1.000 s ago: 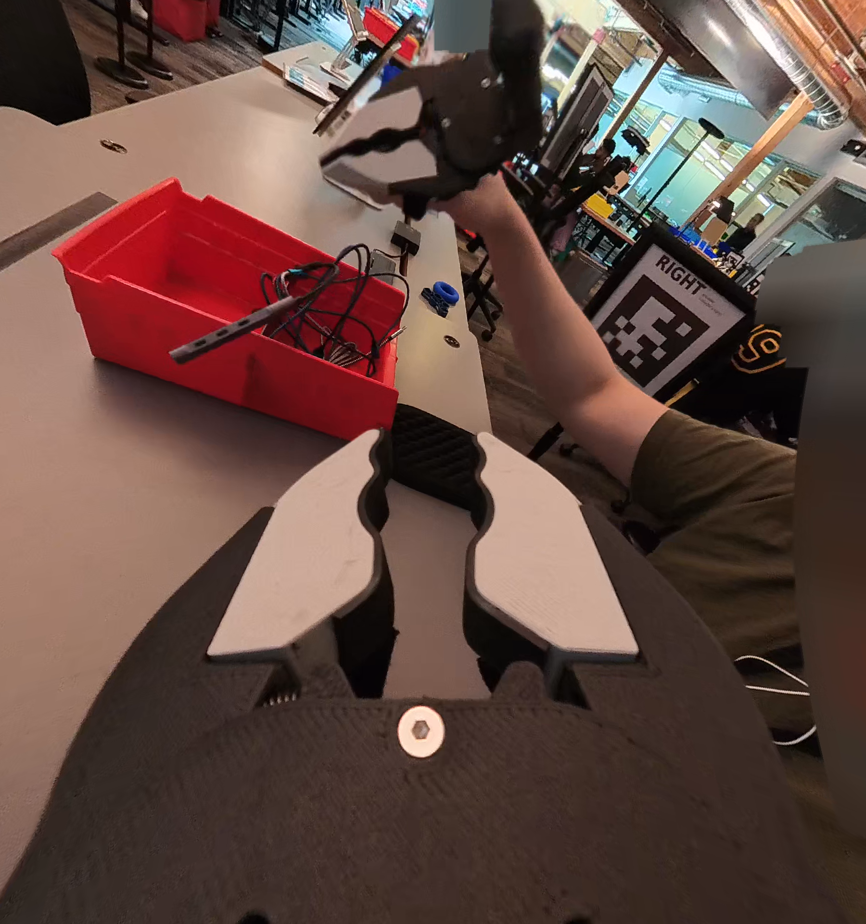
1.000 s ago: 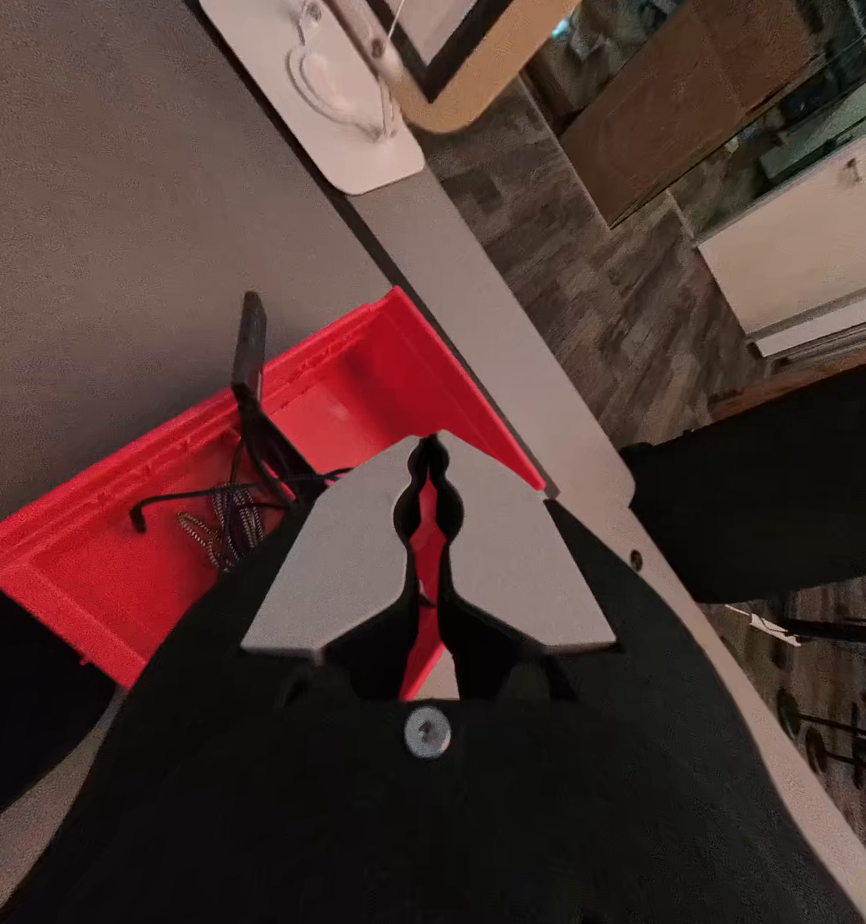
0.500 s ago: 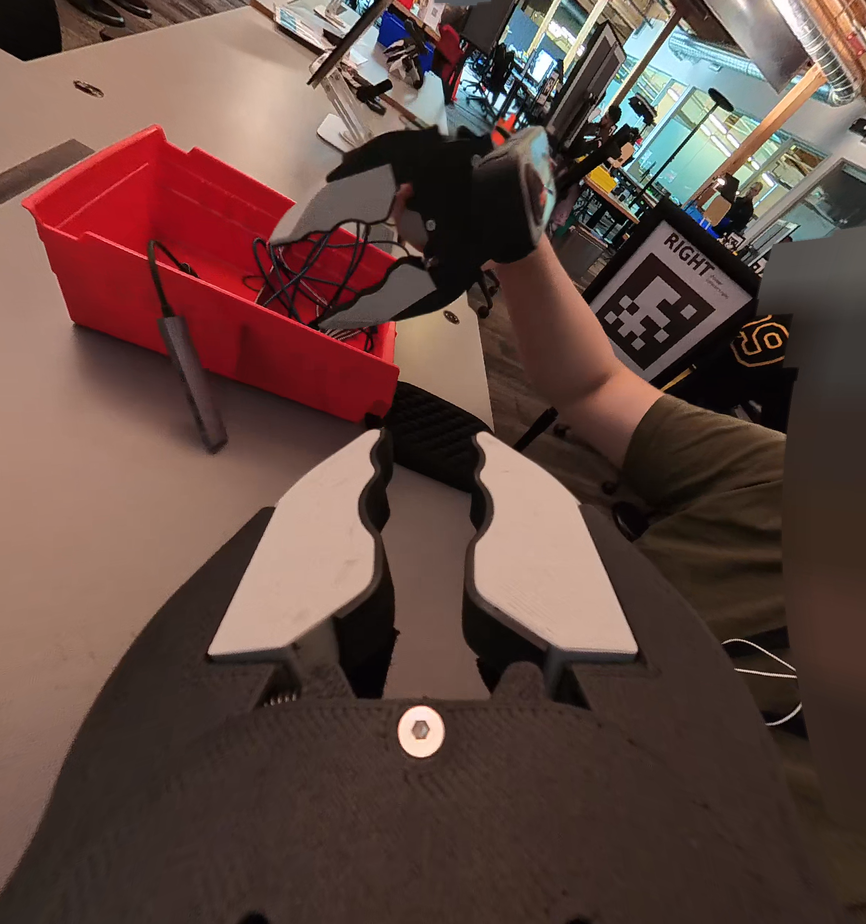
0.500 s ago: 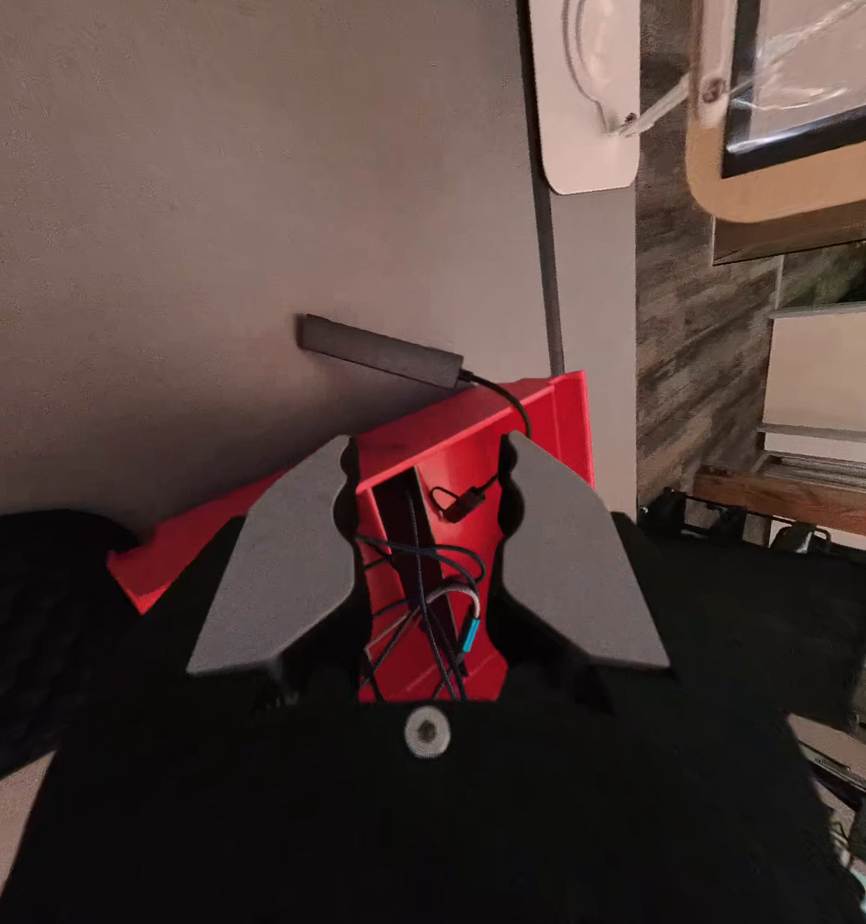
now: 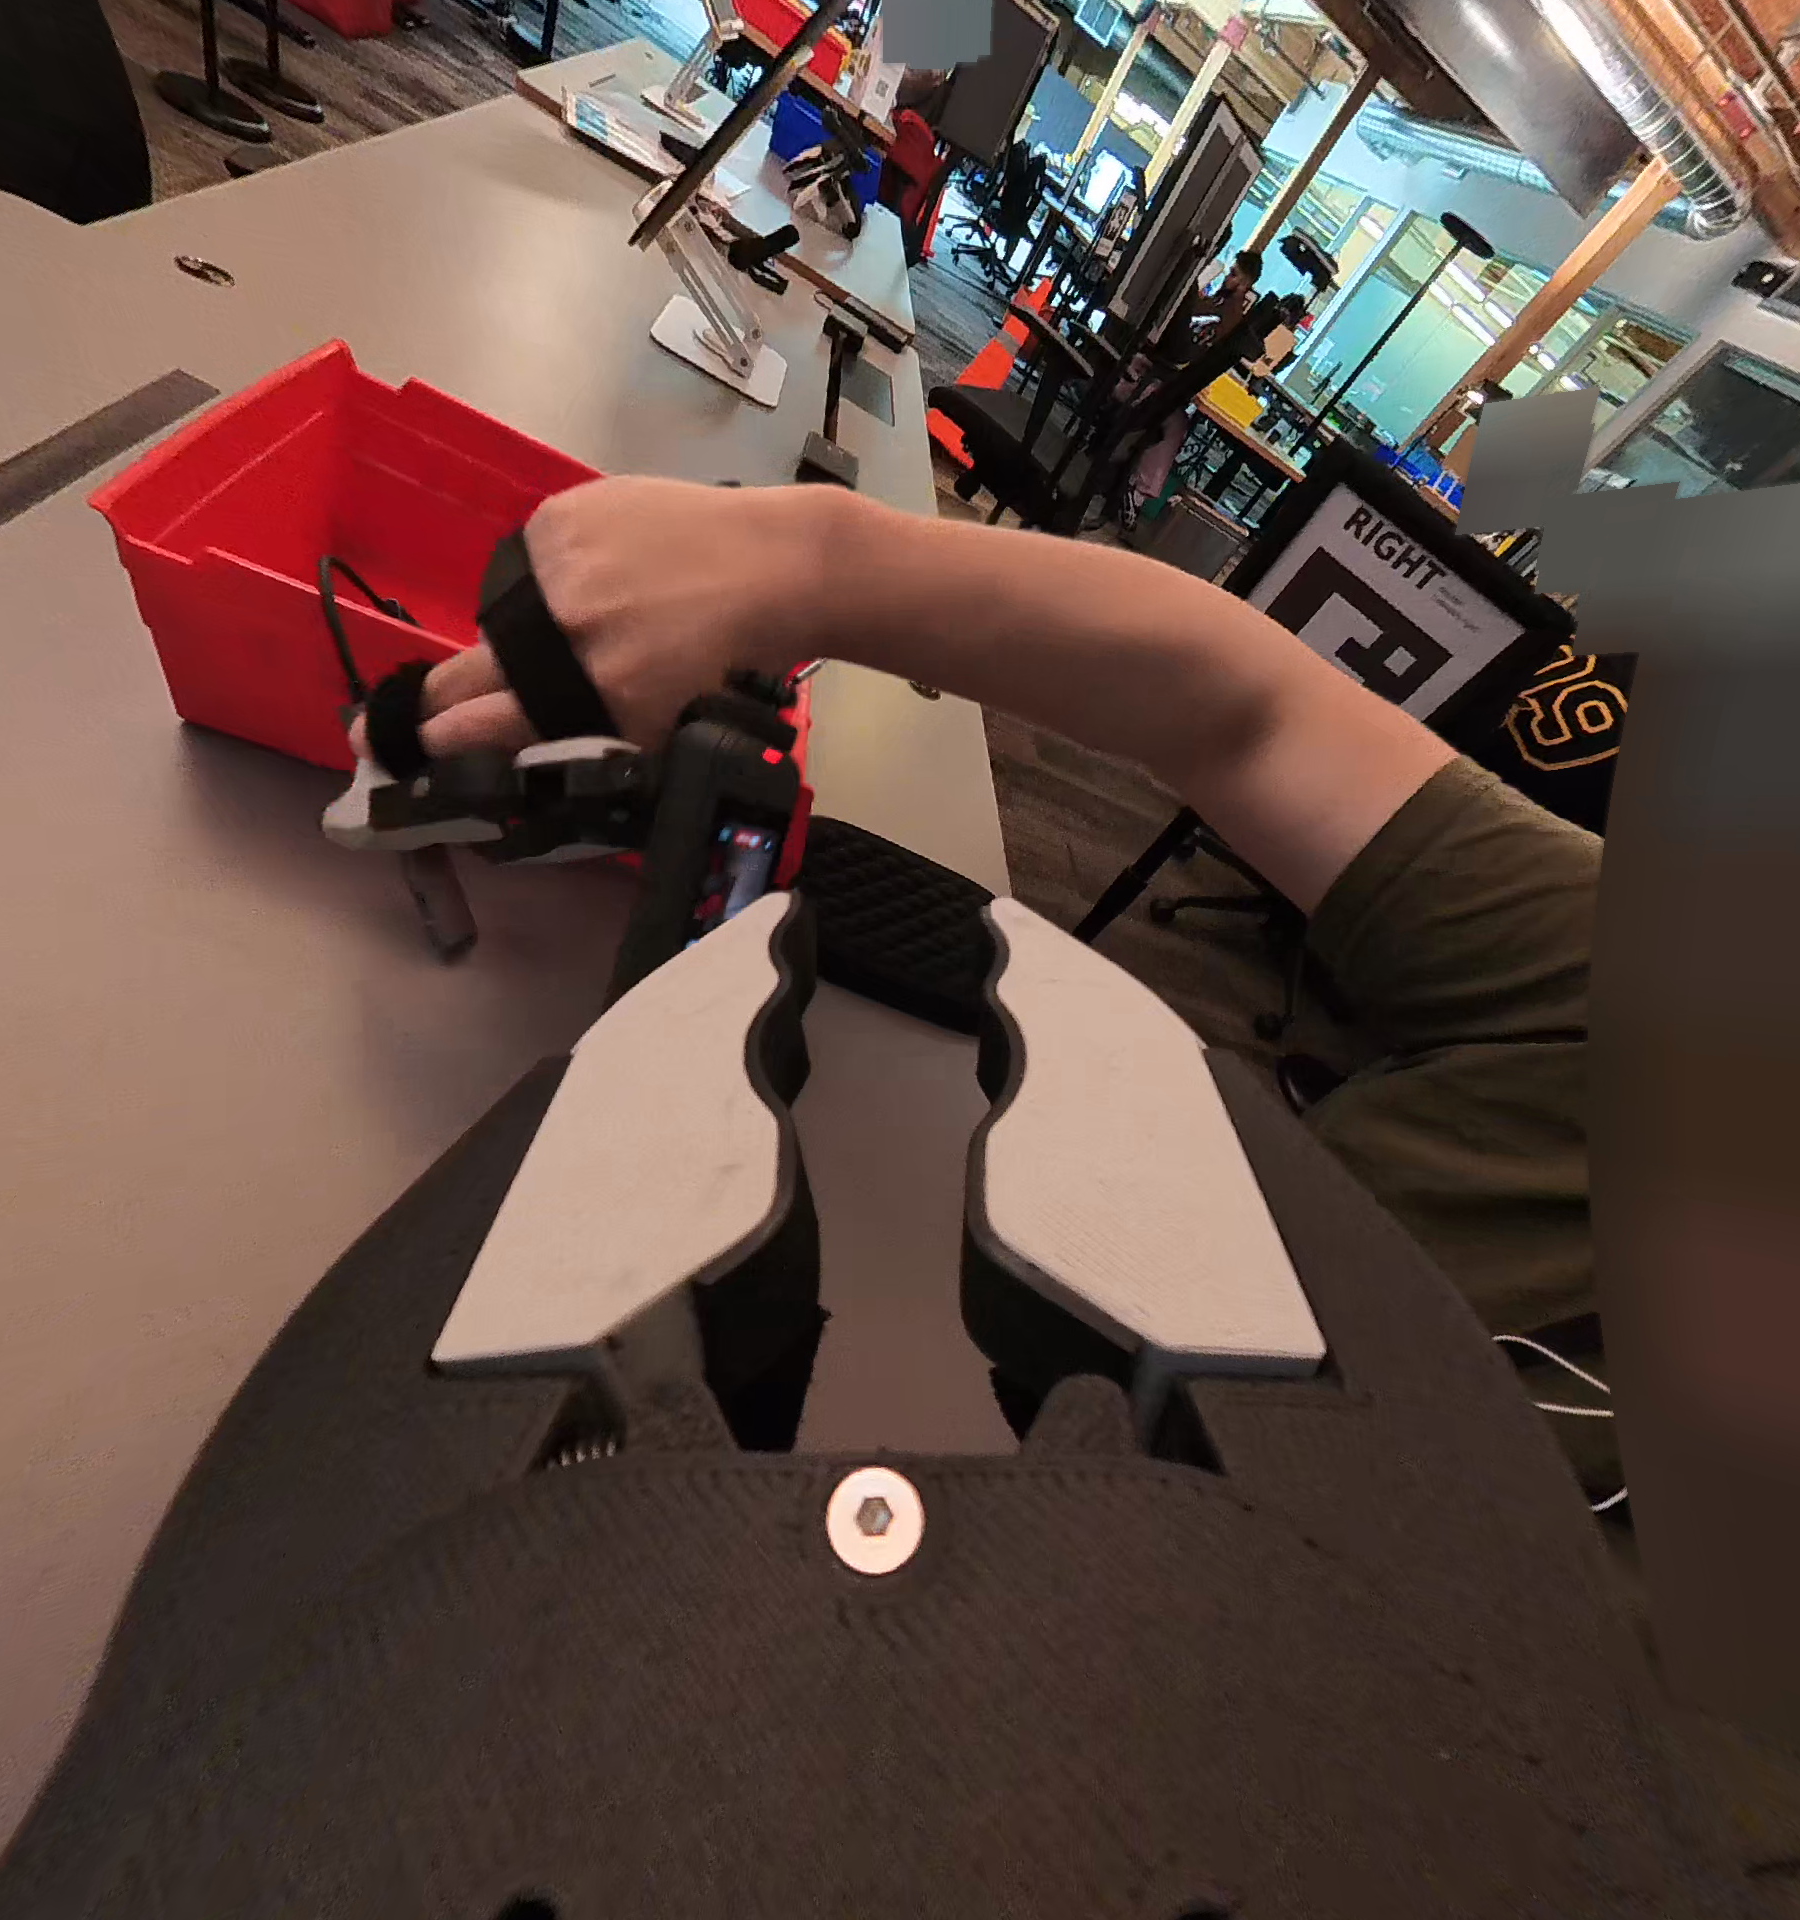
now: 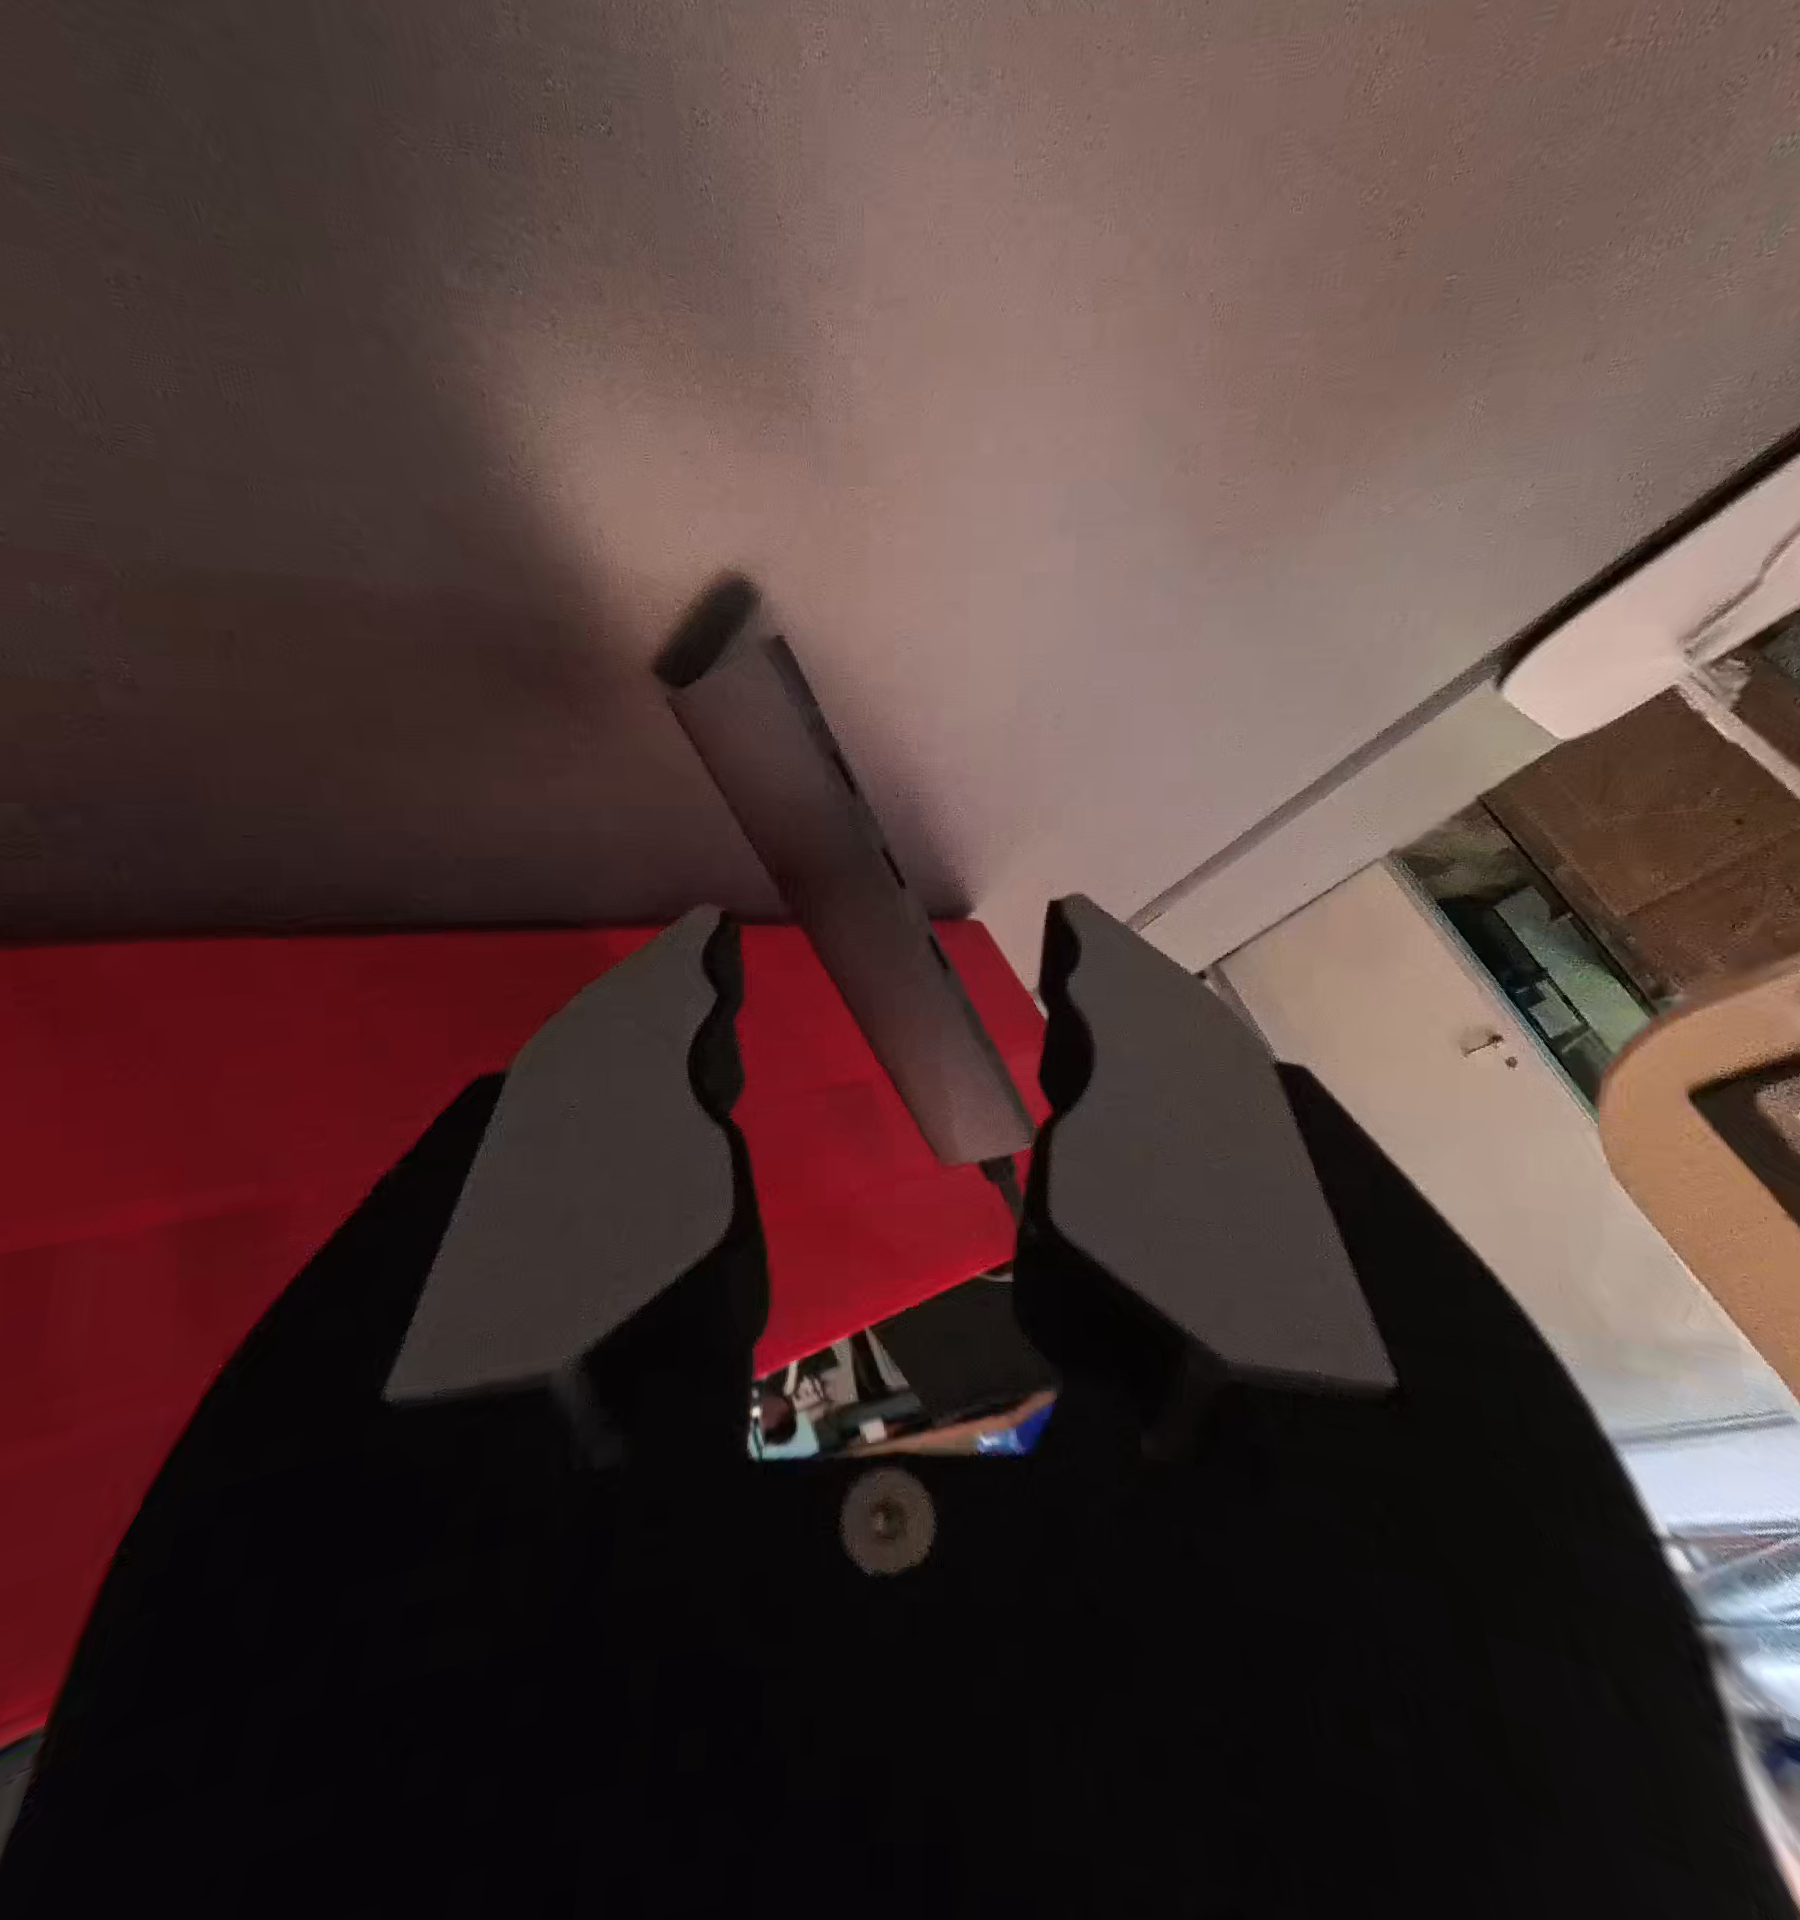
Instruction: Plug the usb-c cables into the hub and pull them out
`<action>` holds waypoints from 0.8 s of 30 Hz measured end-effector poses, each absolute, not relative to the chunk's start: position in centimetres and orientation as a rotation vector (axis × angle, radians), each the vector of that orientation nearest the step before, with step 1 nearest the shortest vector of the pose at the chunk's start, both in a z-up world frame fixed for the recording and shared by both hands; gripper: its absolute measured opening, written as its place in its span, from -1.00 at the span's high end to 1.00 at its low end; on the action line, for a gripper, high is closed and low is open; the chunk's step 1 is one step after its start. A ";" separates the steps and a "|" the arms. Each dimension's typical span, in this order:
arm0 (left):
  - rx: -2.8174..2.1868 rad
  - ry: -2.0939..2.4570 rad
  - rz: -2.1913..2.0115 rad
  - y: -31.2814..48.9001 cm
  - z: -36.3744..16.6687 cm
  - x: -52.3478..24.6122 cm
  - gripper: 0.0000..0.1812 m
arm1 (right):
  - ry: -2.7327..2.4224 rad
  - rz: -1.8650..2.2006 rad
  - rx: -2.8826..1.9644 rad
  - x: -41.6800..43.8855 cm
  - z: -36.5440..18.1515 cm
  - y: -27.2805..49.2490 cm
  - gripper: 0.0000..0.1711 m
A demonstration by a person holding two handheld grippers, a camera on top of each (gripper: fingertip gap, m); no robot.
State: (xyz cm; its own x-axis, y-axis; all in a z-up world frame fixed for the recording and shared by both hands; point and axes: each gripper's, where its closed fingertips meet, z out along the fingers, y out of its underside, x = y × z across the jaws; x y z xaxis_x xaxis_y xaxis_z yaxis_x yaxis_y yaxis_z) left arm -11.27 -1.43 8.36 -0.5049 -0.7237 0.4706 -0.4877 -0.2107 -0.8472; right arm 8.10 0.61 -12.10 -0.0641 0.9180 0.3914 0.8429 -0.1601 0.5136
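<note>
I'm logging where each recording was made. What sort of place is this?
Probably an open-plan workshop or lab office: long grey tables, rolling office chairs beyond them, exposed ceiling ducting, and a red parts bin on the near table.

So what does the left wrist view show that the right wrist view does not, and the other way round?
Only the left wrist view shows the left gripper, open over the table, the hand holding the right gripper, the inside of the bin, and the workshop behind.

Only the right wrist view shows the hub's full length and the right gripper open around its cable end.

Both show the hub on the grey table, beside the red bin.
</note>
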 end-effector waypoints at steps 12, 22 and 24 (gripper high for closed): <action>-1.414 1.793 -1.832 -0.9 9.7 -11.9 0.70 | 1.502 1.359 2.518 13.0 3.8 3.0 0.70; -1.470 1.856 -1.797 -1.5 8.0 -11.1 0.70 | 0.973 1.042 3.141 20.9 4.4 -0.3 0.70; -1.474 1.858 -1.794 -1.5 7.9 -11.0 0.71 | 0.860 0.829 3.161 21.9 0.7 -1.6 0.71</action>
State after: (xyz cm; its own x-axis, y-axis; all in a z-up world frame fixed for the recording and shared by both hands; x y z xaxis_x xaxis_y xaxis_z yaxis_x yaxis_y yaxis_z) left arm -11.03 -1.49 7.88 -0.4984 -0.7156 0.4894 -0.5142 -0.2106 -0.8314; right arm 21.87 -1.64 0.68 0.7537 0.4116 0.5123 0.5272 -0.8441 -0.0974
